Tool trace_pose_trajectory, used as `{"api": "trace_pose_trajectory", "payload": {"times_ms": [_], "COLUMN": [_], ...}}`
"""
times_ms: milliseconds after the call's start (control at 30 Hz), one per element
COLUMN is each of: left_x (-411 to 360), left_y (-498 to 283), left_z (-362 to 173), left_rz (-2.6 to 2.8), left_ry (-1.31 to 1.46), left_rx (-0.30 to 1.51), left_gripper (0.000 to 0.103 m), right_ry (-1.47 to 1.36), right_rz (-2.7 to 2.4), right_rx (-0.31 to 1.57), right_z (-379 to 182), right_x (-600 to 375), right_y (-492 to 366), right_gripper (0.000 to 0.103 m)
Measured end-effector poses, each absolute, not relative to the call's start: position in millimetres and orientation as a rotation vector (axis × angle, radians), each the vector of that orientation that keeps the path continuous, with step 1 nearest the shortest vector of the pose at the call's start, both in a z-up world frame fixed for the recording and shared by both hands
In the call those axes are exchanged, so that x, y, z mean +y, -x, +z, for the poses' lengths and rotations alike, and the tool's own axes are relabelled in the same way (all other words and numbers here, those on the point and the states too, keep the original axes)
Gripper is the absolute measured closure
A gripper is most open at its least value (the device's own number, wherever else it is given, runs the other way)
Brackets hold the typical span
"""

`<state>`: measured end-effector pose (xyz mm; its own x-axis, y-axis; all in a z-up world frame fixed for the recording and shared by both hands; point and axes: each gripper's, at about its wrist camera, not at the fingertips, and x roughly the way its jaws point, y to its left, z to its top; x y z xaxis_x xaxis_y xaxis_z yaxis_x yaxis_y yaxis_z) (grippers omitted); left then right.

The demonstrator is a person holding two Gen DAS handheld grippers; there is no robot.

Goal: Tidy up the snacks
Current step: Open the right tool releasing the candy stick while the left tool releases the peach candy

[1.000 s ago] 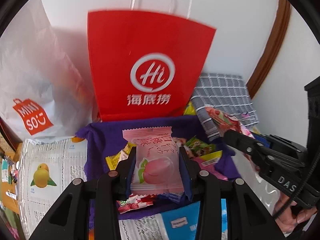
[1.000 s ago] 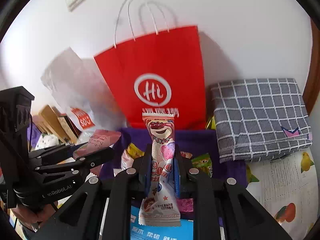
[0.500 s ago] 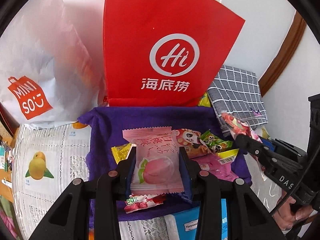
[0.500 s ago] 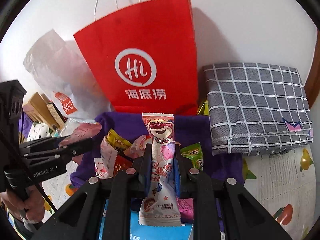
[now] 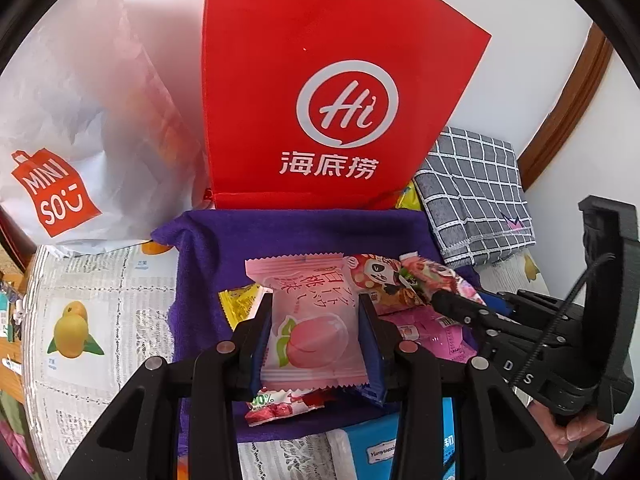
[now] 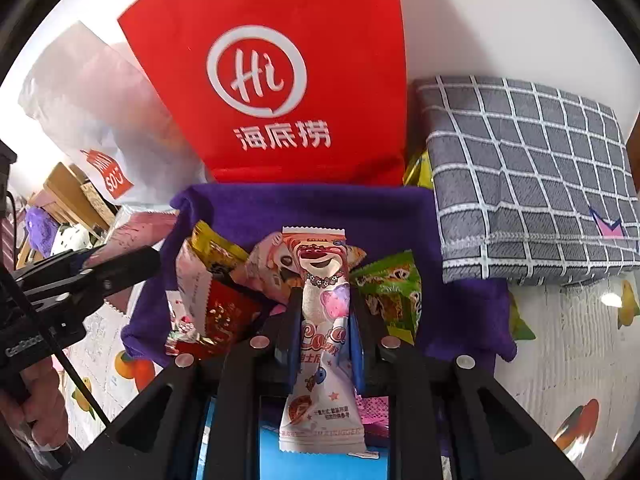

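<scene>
My left gripper (image 5: pixel 316 312) is shut on a pink peach candy packet (image 5: pixel 308 320), held above a purple cloth (image 5: pixel 224 248) strewn with several snack packets. My right gripper (image 6: pixel 324 304) is shut on a long pink bear-print snack packet (image 6: pixel 322 320) over the same purple cloth (image 6: pixel 280 208). Loose snacks lie on the cloth: a red packet (image 6: pixel 216 316), a green packet (image 6: pixel 390 296), a yellow one (image 5: pixel 240 300) and a magenta one (image 5: pixel 432 332). The right gripper shows in the left wrist view (image 5: pixel 440 300) at the right, holding its packet.
A red paper bag (image 5: pixel 340 100) stands upright behind the cloth, with a white Miniso bag (image 5: pixel 72 140) to its left. A folded grey checked cloth (image 6: pixel 528 176) lies at the right. Newspaper-print covering (image 5: pixel 100 320) lies under everything. A blue box (image 5: pixel 384 444) sits at the near edge.
Both grippers have moved forward and down toward the purple cloth and red bag, each still holding its packet. The bag now fills more of both views.
</scene>
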<state>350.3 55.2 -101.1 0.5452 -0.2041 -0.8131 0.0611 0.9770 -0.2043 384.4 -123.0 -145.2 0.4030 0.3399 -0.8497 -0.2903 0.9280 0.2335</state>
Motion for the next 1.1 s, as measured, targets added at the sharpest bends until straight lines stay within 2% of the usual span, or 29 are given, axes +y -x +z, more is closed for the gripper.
{"api": "trace_pose_trajectory", "payload": {"times_ms": [367,467,567,1100], "left_x": [54,54,54,26], "left_y": [-351,-352,-353,-361], "left_z": [-103,-106,-109,-139], "left_rz": [-0.159,-0.159,-0.162,-0.259], "left_ry": [0.161,0.17,0.178,0.241], "left_rx": [0.988,0.996,1.004,1.092], "left_gripper": [0.066,0.066,0.066,0.066], "right_ry": [-0.047,-0.043,-0.053,-0.073], "right_rz": [0.395,0.392,0.388,0.375], "right_rx": [1.105,1.096,1.073,0.932], "right_z": [-144,-139,-130,-79], "right_x": [-125,-128,-133,-163], "right_y": [-385,-383,-381,-363], "right_gripper": [0.077,0.073,0.068,0.062]}}
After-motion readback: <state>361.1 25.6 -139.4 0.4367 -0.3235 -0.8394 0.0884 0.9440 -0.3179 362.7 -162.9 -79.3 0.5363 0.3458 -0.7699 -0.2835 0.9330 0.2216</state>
